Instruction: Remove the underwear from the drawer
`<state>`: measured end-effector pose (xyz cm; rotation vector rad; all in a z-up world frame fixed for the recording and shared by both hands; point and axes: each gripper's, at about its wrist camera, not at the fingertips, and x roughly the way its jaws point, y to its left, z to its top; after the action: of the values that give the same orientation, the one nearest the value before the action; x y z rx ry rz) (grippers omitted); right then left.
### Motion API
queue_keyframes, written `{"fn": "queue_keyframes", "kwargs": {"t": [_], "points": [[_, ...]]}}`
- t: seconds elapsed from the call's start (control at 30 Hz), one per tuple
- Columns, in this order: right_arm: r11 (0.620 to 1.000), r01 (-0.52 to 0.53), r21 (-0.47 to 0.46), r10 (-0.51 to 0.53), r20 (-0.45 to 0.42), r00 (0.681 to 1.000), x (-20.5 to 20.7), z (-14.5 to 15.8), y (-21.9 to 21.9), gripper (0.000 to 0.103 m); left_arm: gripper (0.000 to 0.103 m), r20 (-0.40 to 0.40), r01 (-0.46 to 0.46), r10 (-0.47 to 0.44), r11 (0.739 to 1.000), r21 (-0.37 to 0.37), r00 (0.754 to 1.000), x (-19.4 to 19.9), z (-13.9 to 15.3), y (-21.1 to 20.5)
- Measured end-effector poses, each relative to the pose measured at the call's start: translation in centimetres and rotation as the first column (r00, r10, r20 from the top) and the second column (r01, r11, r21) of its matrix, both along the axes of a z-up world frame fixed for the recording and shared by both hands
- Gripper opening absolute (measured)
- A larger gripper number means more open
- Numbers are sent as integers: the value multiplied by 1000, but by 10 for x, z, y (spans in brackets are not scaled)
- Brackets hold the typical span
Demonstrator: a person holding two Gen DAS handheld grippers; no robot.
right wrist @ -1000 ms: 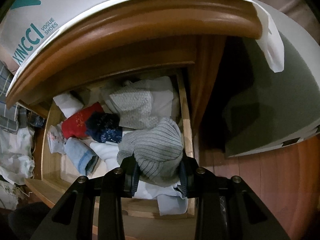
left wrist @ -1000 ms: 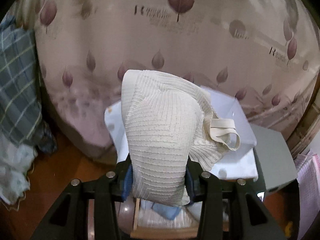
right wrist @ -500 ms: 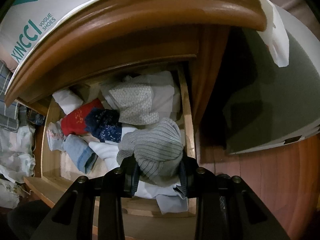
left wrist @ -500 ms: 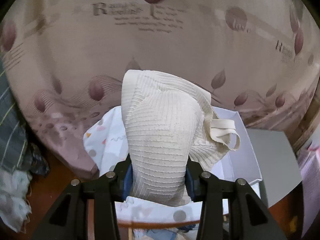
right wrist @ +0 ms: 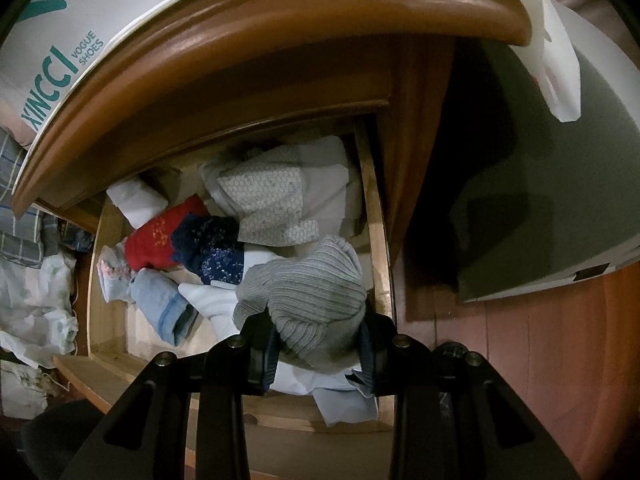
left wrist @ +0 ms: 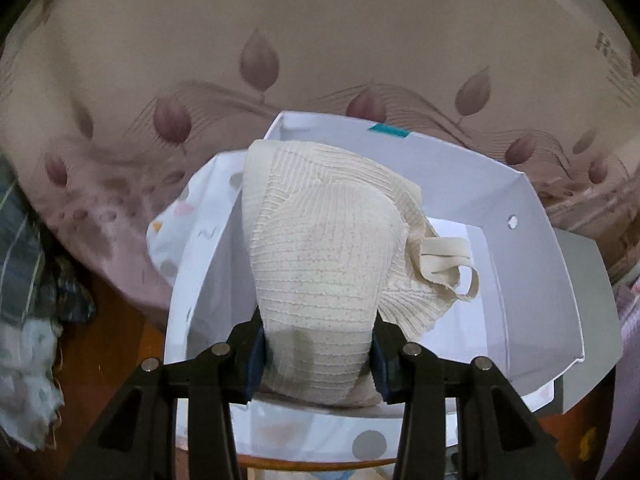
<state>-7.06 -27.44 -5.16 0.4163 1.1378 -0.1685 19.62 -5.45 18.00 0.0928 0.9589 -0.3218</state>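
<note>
Underwear in both tools. My left tool [left wrist: 318, 354] is clenched on a cream ribbed piece [left wrist: 320, 252], its pads pressed into the lower bulk of the roll. The piece is out of the drawer and hangs over an open white box [left wrist: 532, 240] that sits against the leaf-patterned bedcover [left wrist: 320, 40]. A loose elastic strap [left wrist: 448, 256] trails from the roll at 3 o'clock.

My right tool [right wrist: 316, 350] is clamped on a grey striped piece [right wrist: 308, 296] at the drawer's [right wrist: 376, 220] near right corner. The piece is above the other clothes, and I cannot tell whether it is touching them. A red item [right wrist: 156, 236] and a dark blue one [right wrist: 212, 248] lie toward 10 o'clock, a light blue roll [right wrist: 160, 304] at 9 o'clock.

Handling, as I judge it:
- Both pieces are light knit fabric, soft and fully compliant. No breakage risk.
- Neither keeps its shape; free edges will droop and drag.
- Ribbed surface gives the pads good friction. Slip is unlikely under a firm bite.
- Take hold across the thickest folded section, as now. A single-layer edge would stretch and unroll.
- The cream strap may catch the box wall on release.
- The grey piece may drag the white cloth [right wrist: 344, 396] beneath it; lift straight up clear of the drawer side.
</note>
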Motion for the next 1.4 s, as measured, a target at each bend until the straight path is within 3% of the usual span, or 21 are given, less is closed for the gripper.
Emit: {"fn": "queue_keyframes", "kwargs": {"t": [0.37, 0.57, 0.83, 1.07, 1.2, 1.4], "points": [[1000, -5, -5, 5, -7, 1000, 1, -1, 0, 30, 44, -50, -90, 89, 996, -16, 995, -19, -1, 9], [1000, -6, -6, 6, -8, 1000, 1, -1, 1, 30, 52, -27, -106, 106, 994, -22, 994, -18, 0, 9], [1000, -7, -8, 7, -7, 1000, 1, -1, 2, 30, 73, 70, -43, 44, 999, -15, 997, -28, 16, -1], [1000, -11, -14, 11, -5, 1000, 2, -1, 4, 30, 73, 165, -9, 18, 999, -53, 986, -52, 55, 1], [1000, -12, -17, 12, -5, 1000, 2, 0, 4, 30, 73, 211, -13, 21, 999, -38, 977, -71, 68, 10], [1000, -7, -18, 7, 5, 1000, 3, 0, 2, 30, 74, 191, -64, 70, 997, -39, 979, -96, 63, 46]]}}
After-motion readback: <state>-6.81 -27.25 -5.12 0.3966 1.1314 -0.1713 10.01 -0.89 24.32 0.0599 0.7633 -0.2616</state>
